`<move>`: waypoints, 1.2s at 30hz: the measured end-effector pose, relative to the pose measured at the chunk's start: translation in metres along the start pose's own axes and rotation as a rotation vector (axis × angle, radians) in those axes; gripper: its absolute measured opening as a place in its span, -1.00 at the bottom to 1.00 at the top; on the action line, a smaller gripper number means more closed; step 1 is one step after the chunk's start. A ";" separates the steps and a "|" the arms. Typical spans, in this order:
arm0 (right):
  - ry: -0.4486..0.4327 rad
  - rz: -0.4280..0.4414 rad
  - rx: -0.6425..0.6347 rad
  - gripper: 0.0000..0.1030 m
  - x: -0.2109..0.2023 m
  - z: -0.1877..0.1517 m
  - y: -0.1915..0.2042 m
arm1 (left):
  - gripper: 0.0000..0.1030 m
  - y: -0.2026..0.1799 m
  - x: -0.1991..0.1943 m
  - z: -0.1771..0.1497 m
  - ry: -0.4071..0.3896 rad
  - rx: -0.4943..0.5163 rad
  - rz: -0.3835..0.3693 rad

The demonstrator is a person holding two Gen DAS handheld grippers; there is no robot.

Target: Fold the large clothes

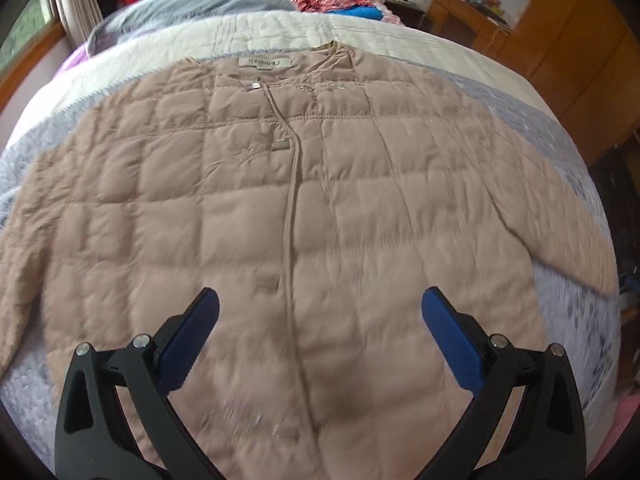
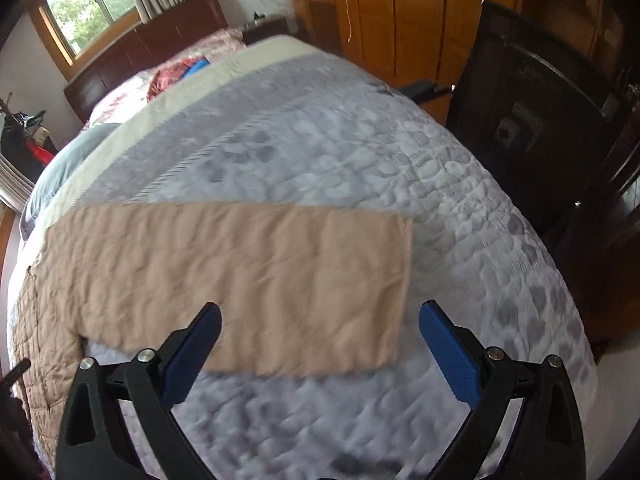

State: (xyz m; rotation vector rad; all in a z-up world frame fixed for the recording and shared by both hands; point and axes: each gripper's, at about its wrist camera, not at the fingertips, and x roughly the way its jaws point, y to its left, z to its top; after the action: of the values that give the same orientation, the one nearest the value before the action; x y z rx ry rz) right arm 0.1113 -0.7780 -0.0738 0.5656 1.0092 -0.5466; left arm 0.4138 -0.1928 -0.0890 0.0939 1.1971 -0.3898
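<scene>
A beige quilted jacket (image 1: 248, 208) lies flat, front up, on the bed, with its collar and label at the far end and both sleeves spread to the sides. My left gripper (image 1: 320, 312) hovers open above the jacket's lower front, near the centre closure. In the right wrist view one sleeve (image 2: 256, 276) stretches out across the grey bedspread, its cuff toward the right. My right gripper (image 2: 320, 320) is open just above the sleeve's near edge, close to the cuff, holding nothing.
The grey patterned bedspread (image 2: 360, 152) covers the bed, with a cream blanket (image 1: 280, 28), a grey pillow (image 1: 192, 4) and red and blue cloth (image 1: 340, 2) near the headboard. Wooden cabinets (image 2: 400, 20) and a black appliance (image 2: 528, 128) stand past the bed's right edge.
</scene>
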 end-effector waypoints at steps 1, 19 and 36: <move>0.013 0.017 0.014 0.93 0.007 0.004 -0.006 | 0.94 -0.001 0.006 0.006 0.007 -0.001 0.005; 0.030 0.186 0.141 -0.88 0.038 0.006 -0.024 | 0.77 0.016 0.039 0.025 -0.021 -0.061 -0.062; -0.007 0.454 -0.272 -0.88 0.002 -0.006 0.241 | -0.17 0.061 0.016 0.004 -0.049 -0.097 -0.133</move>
State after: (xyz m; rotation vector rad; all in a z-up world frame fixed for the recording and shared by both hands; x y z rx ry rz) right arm 0.2672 -0.5983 -0.0343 0.5265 0.8935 -0.0078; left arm 0.4435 -0.1408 -0.1099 -0.0790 1.1757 -0.4477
